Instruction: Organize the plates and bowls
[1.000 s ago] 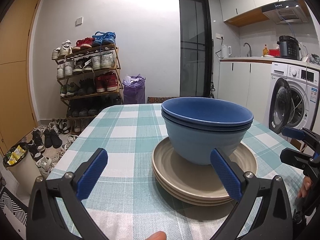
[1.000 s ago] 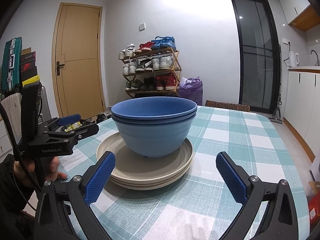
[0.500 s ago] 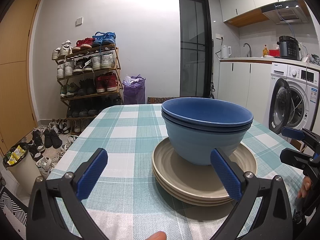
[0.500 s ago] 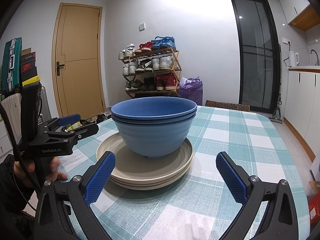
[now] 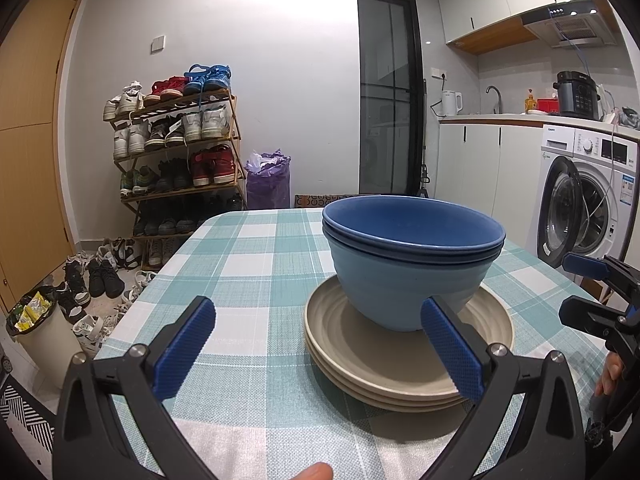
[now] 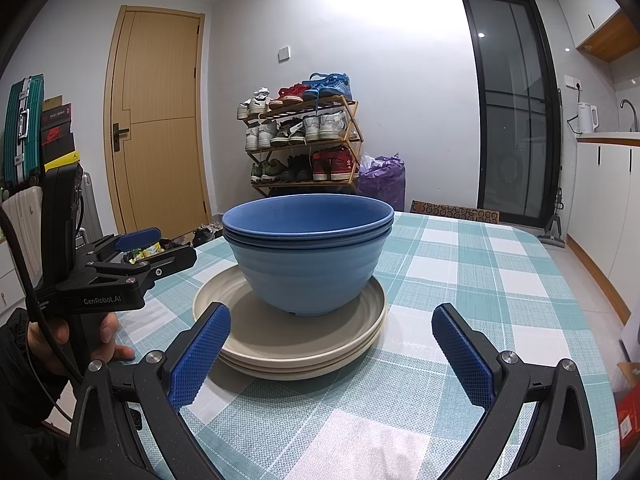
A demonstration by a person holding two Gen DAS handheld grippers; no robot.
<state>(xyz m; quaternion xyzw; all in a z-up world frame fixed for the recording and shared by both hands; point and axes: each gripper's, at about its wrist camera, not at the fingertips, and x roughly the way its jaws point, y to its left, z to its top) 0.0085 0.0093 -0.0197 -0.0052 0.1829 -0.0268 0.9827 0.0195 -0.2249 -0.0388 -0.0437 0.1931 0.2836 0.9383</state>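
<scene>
A stack of blue bowls [image 5: 412, 264] sits nested on a stack of beige plates [image 5: 384, 364] on the checked table [image 5: 248, 264]. My left gripper [image 5: 318, 346] is open and empty, just short of the plates' near edge. In the right wrist view the bowls [image 6: 308, 256] and plates [image 6: 296, 344] stand ahead of my right gripper [image 6: 332, 352], which is open and empty, close to the plates' rim. The left gripper [image 6: 156, 248] also shows there at the left, and the right gripper [image 5: 592, 288] shows at the right edge of the left wrist view.
A shoe rack [image 5: 176, 156] and loose shoes stand past the table's far left. A washing machine [image 5: 584, 204] and kitchen counter are to the right. A wooden door [image 6: 156, 128] and a purple bag [image 6: 382, 180] are behind the table.
</scene>
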